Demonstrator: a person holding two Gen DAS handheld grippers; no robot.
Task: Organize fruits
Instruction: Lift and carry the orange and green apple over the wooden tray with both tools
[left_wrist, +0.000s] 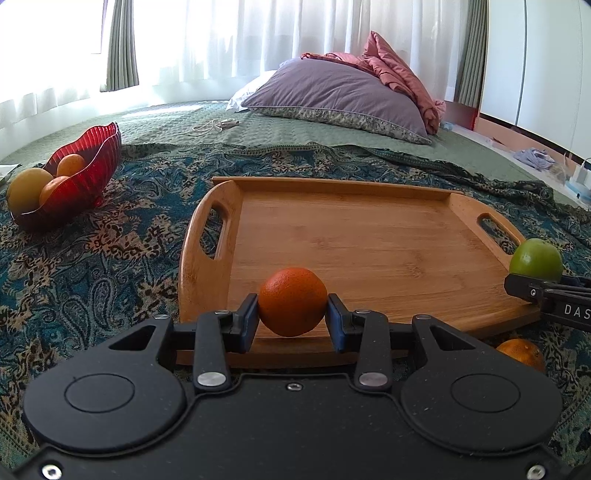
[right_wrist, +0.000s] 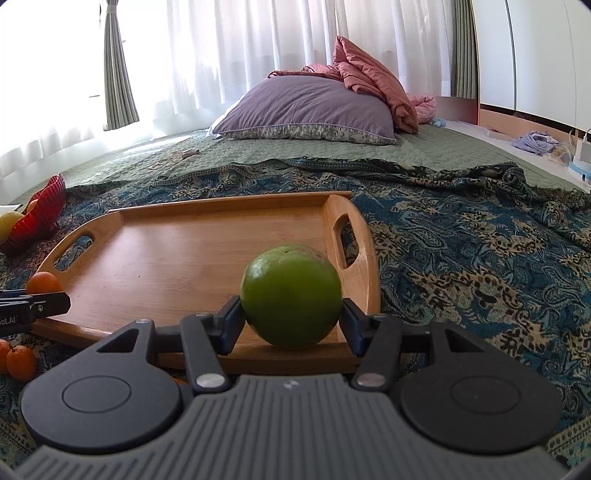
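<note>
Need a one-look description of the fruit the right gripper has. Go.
Find the wooden tray on the patterned bedspread. At its near right corner the right gripper clamps a green fruit. It is the only green one; the fruit held by the left gripper is orange.

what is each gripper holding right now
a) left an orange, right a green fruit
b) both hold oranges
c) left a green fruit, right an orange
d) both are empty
a: the left gripper is closed on the orange over the near edge of the wooden tray, and the right gripper is clamped on the green fruit.
</note>
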